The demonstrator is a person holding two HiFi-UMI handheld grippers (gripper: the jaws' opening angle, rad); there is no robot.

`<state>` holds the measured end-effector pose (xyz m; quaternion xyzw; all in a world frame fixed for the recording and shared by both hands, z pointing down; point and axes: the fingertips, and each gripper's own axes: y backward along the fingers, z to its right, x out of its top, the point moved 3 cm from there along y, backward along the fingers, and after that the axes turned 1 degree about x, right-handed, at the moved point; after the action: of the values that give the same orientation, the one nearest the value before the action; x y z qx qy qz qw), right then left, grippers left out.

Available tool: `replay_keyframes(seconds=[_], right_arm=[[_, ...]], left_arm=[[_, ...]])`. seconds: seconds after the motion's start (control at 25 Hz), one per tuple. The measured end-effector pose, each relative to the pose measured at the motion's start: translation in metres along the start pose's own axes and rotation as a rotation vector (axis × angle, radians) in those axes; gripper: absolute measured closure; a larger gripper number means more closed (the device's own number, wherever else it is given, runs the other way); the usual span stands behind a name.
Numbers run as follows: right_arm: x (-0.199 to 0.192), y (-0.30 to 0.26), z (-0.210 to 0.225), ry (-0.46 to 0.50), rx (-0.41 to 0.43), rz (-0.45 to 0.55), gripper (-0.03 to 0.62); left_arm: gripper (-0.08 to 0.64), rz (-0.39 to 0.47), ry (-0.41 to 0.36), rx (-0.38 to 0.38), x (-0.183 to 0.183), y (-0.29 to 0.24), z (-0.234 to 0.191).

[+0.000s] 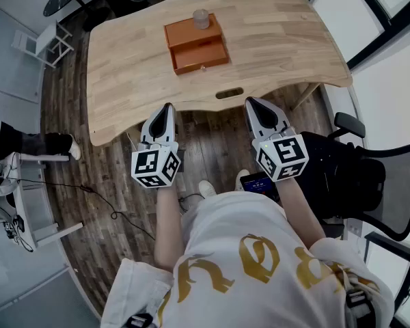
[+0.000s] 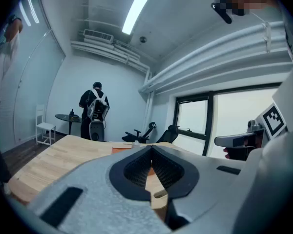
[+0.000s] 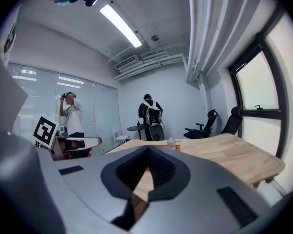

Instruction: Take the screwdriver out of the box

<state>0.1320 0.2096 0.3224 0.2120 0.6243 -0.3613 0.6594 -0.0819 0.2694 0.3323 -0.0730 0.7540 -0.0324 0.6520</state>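
— Two tongs, and we hold both just short of the near edge of the pale wooden table. The grey left gripper?
— Jaws pressed together, nothing between them.
— The screwdriver?
— We can't make it out. The open orange rectangular box sits mid-table toward the far edge, with a small clear jar at its far end.
— The grey right gripper?
— Closed too, and empty.

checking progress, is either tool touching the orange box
No, left tool and right tool hover at the table's near edge, apart from the orange box.
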Motion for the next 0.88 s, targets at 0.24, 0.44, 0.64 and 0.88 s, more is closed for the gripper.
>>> replay_keyframes(seconds=[0.24,0.44,0.64,0.88], right_arm=[[-0.003,-0.002,0.002,0.032,0.007,-0.015,0.581],[0.003,0.001,0.006,0.032,0.031,0.006,0.581],[0.006,0.009,0.019,-0.008,0.037,0.042,0.581],[0.005,0.021,0.041,0.009,0.072,0.041,0.58]], left_arm=[[0.552,-0.004,-0.028,0.027,-0.002,0.004,0.002],[0.552,0.02,0.055,-0.021,0.003,0.007,0.012],[0.552,0.022,0.026,0.01,0.005,0.006,0.025],[0.552,-0.022,0.118,-0.009,-0.008,-0.003,0.046]])
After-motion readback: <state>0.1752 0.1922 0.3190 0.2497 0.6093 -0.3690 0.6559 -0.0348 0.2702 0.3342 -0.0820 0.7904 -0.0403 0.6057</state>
